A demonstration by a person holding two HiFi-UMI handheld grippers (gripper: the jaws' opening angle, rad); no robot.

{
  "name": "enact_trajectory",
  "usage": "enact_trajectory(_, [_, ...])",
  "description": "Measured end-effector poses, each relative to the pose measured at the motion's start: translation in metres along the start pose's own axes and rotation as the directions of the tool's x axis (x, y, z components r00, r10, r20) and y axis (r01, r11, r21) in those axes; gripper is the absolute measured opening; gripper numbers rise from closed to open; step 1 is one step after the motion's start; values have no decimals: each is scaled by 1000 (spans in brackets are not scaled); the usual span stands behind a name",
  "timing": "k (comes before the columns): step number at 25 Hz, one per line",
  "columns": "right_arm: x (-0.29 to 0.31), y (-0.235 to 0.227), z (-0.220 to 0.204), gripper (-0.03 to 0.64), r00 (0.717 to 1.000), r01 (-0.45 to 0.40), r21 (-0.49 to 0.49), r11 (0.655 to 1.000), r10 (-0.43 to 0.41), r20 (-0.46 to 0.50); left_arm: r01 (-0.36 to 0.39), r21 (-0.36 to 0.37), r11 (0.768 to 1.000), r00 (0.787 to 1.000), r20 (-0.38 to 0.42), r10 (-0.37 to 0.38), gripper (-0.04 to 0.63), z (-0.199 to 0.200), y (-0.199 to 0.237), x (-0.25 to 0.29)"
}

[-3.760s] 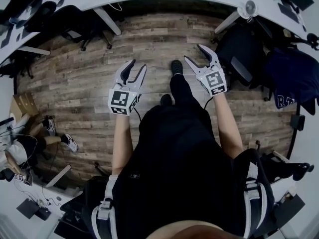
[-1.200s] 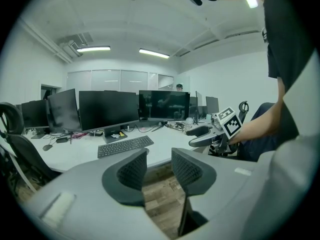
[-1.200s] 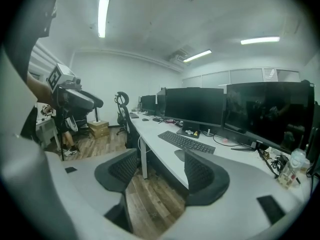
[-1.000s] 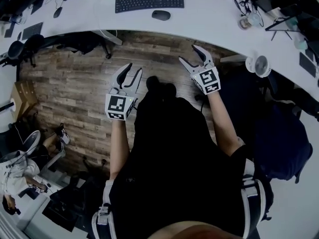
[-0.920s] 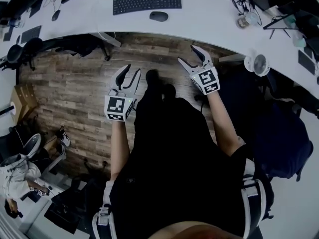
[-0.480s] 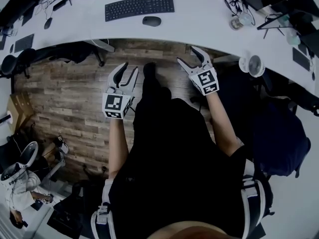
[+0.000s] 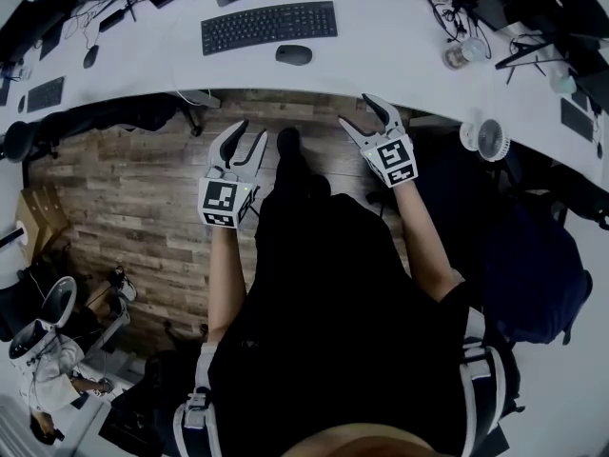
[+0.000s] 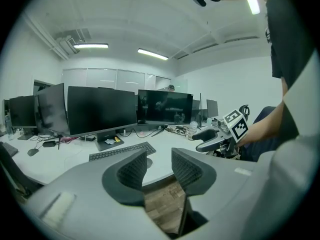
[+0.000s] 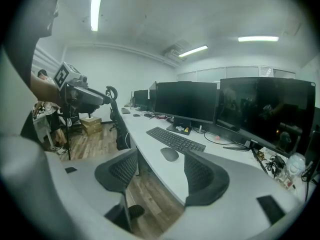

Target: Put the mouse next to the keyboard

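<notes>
Fig.: L claw (image 7: 247,133) and R claw (image 7: 360,112) are both hanging open, empty, short of the tabletop (image 7: 381,46). Mouse (image 7: 293,54) is lying at keyboard's (image 7: 269,26) 5 o'clock, near it. Prob. light, rigid, slick-shelled; pinching across its flanks, mid-body, seems safest.

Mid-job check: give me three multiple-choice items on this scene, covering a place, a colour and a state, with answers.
1. Where is the mouse? A on the floor; B on the desk, just in front of the keyboard; C on a chair.
2. The keyboard's colour? A white; B red; C black.
3. The right hand-held gripper is: A open and empty; B shut on the mouse; C shut, empty.
Answers: B, the head view shows it there; C, dark keys against the white desk; A, its jaws stand apart with nothing between.
</notes>
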State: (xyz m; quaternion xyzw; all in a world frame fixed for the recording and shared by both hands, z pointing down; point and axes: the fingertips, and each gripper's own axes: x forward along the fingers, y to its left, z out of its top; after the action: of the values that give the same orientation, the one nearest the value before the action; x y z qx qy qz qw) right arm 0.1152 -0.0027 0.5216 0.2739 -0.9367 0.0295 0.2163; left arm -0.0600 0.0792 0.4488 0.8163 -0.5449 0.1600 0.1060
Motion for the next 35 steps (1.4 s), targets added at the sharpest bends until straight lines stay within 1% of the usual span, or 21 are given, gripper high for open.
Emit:
enact_trajectory(8, [40,-16,18,296,1000,2,6,1000,-2,-7,16,-4,1000,1000,-3,-16,155,12,41,25])
enact_trajectory(12, [61,-24,24,296,1000,5,9,1000,-5,-24,40,-12,999,999,-16,-41,155,12,60,42])
enact_trajectory(17, [87,-36,29,296,999,25,14,1000,-24,-44,68,-13,998,998,-14,-68,155,15,89,62])
enact_trajectory(25, [123,-53,38,295,996,52,27,998,-50,-78,133,-8,991,990,-42,-133,153,17,125,98])
enact_trajectory(31, [148,-59,43,296,993,77,45,996,-72,-95,179,11,984,984,-25,-179,153,29,149,121])
enact_trajectory(35, [164,-55,45,298,992,87,60,994,-81,-96,205,22,978,978,-29,-205,153,27,161,129])
